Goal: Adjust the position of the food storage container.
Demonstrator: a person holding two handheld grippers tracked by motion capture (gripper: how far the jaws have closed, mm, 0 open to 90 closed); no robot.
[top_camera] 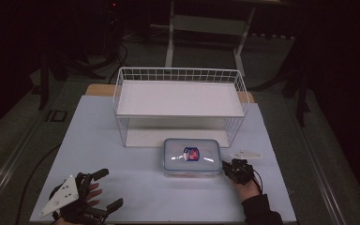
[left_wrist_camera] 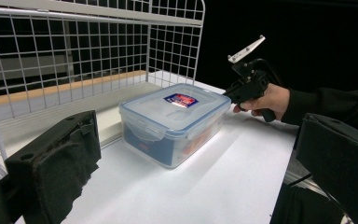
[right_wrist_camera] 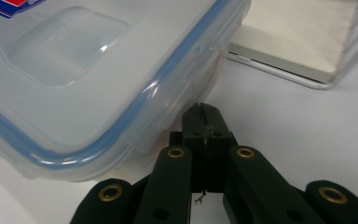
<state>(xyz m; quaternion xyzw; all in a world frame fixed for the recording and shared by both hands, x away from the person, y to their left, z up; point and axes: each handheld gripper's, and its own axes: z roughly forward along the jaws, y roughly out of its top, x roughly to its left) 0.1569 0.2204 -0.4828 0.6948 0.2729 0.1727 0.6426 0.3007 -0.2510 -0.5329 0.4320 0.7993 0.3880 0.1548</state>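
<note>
Container (top_camera: 192, 157), a lidded plastic box, sits on the table (top_camera: 122, 154) just in front of the wire rack (top_camera: 180, 101). The right gripper (right_wrist_camera: 204, 122), jaws pressed together, noses against the container's right-end latch, apparently to pry or push it; the next move needs a careful nudge. The left gripper (top_camera: 107, 187) waits well left of the container, jaws wide apart.

Dim room, dark surroundings; overhead light brightens the white table (top_camera: 122, 154), with glare on the container lid (top_camera: 192, 154).
</note>
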